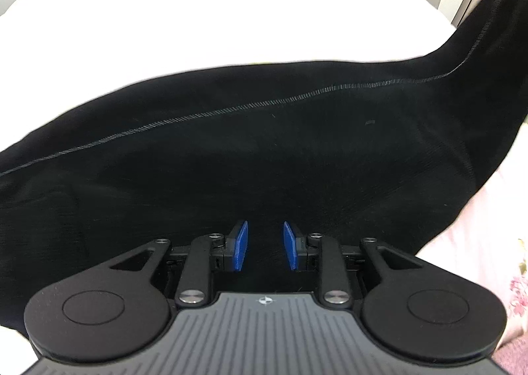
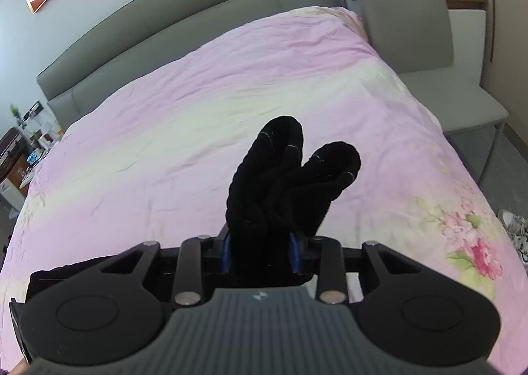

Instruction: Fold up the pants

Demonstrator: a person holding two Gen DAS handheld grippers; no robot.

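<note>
Pants (image 1: 264, 150): black knit cloth, matt, soft, slightly fuzzy; paler stitched seam. Bedcover (image 2: 198, 104): pink cotton-like cloth, matt, finely creased, printed flowers. Headboard (image 2: 184, 32): grey padded upholstery, smooth, low sheen. Left gripper (image 1: 265, 244): matt black plastic, ribbed grey panel, shiny metal screws, blue rubbery pads (image 1: 240, 248). Right gripper (image 2: 260, 251): same finish.

From the left gripper (image 1: 265, 244) we look steeply down, close over the black pants (image 1: 264, 150). From the right gripper (image 2: 260, 251) we look toward the headboard (image 2: 184, 35). Both views share the bed (image 2: 165, 117) and pants.
</note>
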